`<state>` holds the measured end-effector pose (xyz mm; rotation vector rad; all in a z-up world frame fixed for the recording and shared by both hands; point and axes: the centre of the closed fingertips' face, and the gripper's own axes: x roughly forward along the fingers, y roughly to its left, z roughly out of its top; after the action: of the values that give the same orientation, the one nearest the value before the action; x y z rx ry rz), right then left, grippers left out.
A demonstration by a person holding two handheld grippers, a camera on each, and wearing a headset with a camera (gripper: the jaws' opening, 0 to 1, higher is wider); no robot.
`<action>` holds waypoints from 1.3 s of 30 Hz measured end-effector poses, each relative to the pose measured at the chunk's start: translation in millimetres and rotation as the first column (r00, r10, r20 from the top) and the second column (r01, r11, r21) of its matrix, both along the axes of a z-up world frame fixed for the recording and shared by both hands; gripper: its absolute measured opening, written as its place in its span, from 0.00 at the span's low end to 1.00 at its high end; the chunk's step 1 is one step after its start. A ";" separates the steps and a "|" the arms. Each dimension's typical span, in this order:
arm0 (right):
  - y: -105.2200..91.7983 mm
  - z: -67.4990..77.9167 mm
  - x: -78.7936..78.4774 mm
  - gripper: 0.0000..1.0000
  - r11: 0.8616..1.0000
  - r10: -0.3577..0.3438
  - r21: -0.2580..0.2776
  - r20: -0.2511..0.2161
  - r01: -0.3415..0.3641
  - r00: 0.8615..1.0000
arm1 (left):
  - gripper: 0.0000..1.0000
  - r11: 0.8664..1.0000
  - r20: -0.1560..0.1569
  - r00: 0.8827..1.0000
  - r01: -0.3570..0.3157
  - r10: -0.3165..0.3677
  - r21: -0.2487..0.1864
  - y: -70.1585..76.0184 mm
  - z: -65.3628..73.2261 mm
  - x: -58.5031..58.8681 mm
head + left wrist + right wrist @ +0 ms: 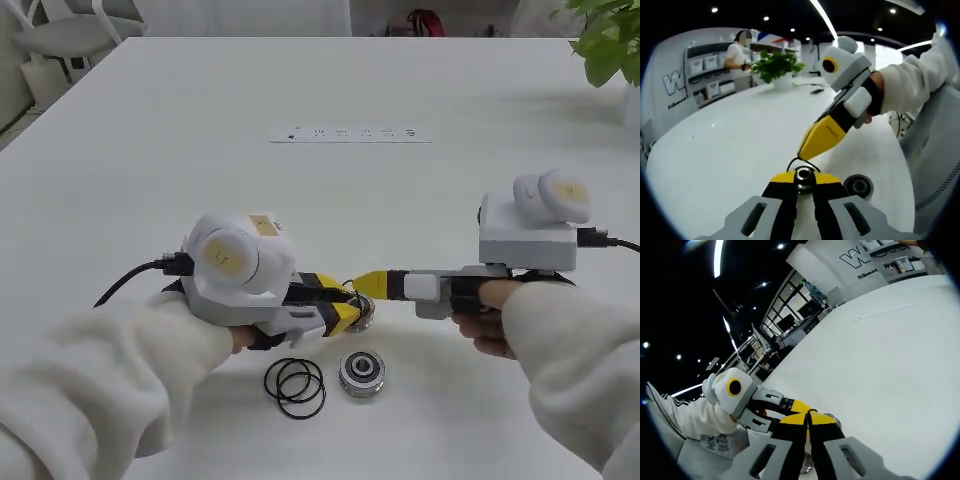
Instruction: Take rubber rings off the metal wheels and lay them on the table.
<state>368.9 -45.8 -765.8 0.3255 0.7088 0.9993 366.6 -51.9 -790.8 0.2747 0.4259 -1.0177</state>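
Note:
My left gripper [347, 309] is shut on a small metal wheel [365, 313], held just above the white table [330, 200]; the left gripper view shows that wheel [804, 178] between my yellow jaw tips. From the right, my right gripper [359, 286] meets it, shut on a thin black rubber ring [801, 163] that is stretched off the wheel's rim. In the right gripper view its yellow tips [808, 423] are closed together. Several loose rubber rings [295, 385] lie on the table below, beside a second metal wheel [361, 372].
A white power strip [350, 134] lies mid-table further back. A potted plant [608, 40] stands at the far right corner and a chair [60, 30] at the far left. A person [737, 52] stands by shelves beyond the table.

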 end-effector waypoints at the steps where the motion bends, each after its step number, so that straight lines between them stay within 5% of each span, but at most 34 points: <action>1: 0.7 0.6 -1.5 0.00 1.000 -0.001 0.011 -0.004 0.001 1.000 | 0.12 1.000 0.000 1.000 -0.001 0.001 0.000 0.0 0.1 0.0; 3: -1.3 -0.1 -1.2 0.00 0.998 -0.025 0.056 -0.059 0.028 0.998 | 0.12 1.000 0.002 1.000 -0.002 0.002 0.000 0.0 0.2 0.1; 8: -11.0 -7.5 3.0 0.00 0.997 -0.061 0.032 -0.079 0.064 0.995 | 0.12 1.000 0.001 1.000 -0.016 0.016 -0.012 -0.3 0.7 -0.2; 17: -10.8 -17.2 -1.2 0.00 0.999 -0.048 -0.008 -0.082 0.048 0.995 | 0.18 1.000 -0.008 1.000 0.005 -0.005 -0.018 -2.7 1.7 -4.2; 30: -9.1 -11.2 -0.1 0.00 0.999 -0.047 0.015 -0.085 0.049 0.995 | 0.29 0.999 -0.038 0.999 0.030 -0.031 -0.021 -0.1 5.5 -7.8; 39: -7.1 -5.2 0.7 0.00 0.999 -0.045 0.025 -0.075 0.047 0.996 | 0.43 0.999 -0.005 0.999 0.034 -0.034 -0.035 3.9 26.5 -9.4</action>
<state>369.5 -52.9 -771.0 0.4026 0.7525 0.9577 357.2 -48.0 -764.4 0.2482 0.4098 -1.0582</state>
